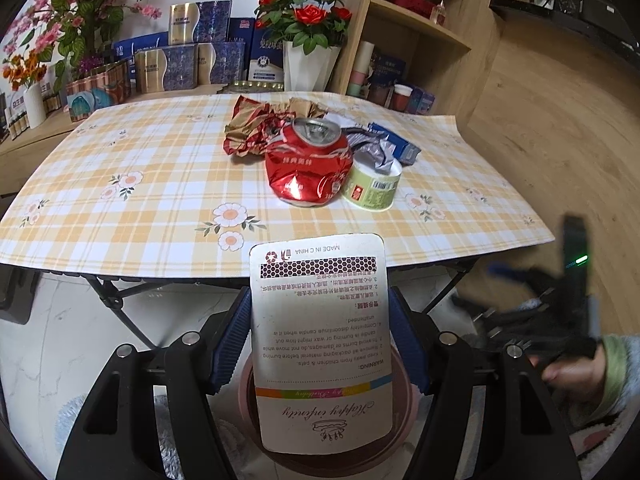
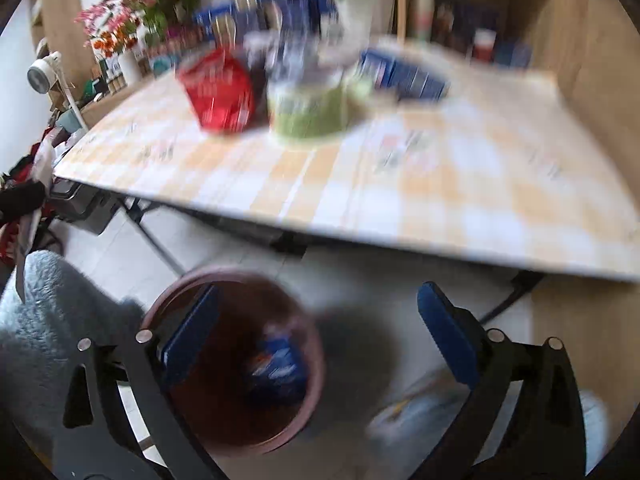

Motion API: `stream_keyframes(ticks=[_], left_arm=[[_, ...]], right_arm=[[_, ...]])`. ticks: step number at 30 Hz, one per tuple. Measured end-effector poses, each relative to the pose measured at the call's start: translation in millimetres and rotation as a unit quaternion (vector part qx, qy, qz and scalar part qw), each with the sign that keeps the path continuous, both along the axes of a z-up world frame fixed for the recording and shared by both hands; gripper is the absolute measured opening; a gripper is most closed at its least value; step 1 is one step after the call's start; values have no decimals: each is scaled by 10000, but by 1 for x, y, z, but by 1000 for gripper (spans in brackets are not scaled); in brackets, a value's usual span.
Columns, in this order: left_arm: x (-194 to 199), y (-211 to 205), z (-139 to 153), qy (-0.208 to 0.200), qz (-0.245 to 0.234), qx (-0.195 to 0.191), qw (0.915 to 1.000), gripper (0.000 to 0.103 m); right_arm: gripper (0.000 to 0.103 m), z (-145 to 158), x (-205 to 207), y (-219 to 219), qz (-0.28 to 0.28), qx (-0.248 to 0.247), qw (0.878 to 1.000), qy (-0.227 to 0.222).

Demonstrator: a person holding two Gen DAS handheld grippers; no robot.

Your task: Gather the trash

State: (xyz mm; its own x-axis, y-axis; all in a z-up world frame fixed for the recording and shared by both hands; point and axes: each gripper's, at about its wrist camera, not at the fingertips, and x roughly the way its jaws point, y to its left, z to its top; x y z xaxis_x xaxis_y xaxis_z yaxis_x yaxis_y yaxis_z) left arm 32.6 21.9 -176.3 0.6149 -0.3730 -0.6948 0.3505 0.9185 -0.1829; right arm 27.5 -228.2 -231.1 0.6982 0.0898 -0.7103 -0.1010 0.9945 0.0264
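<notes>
Nearest the lens in the left wrist view, the left gripper (image 1: 320, 344) is clamped on a white candle card (image 1: 322, 340), its blue pads pressing both long edges. Card and gripper hang over the pinkish-brown trash bin (image 1: 404, 384) at the bottom centre of that frame, below the table edge.

In the blurred right wrist view, the right gripper (image 2: 320, 340) stands wide and empty, and a blue wrapper (image 2: 276, 364) lies inside the bin (image 2: 228, 276) at lower left. At least one piece looks collected; the card looks next to go in.

Left on the checked table (image 1: 100, 152), in the upper middle of the left view, are a crushed red can (image 1: 308, 164), a green-labelled paper cup (image 1: 374, 188), silver foil (image 1: 374, 148), a blue packet (image 1: 396, 140) and crumpled red-and-gold wrapping (image 1: 256, 128). Most of the job remains.

Seen upside down, the card reads "MADE IN CHINA", "WARNING:", lines on keeping away from children and pets and on not leaving a burning candle unattended, plus Chinese text and a script that seems to say "Happy Birthday". Can and cup carry Chinese print too small to read.
</notes>
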Motion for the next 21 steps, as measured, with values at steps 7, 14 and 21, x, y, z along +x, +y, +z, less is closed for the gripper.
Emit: stream_keyframes(ticks=[7, 14, 21], left_arm=[[10, -12, -23, -25, -125, 285, 9995, 65], [13, -21, -52, 162, -319, 435, 9984, 65], [15, -27, -67, 450, -480, 536, 9964, 66]], right_arm=[[97, 6, 0, -36, -668, 245, 9963, -487], [97, -3, -1, -42, -990, 273, 9937, -440], [97, -4, 0, -45, -1081, 271, 9929, -415]])
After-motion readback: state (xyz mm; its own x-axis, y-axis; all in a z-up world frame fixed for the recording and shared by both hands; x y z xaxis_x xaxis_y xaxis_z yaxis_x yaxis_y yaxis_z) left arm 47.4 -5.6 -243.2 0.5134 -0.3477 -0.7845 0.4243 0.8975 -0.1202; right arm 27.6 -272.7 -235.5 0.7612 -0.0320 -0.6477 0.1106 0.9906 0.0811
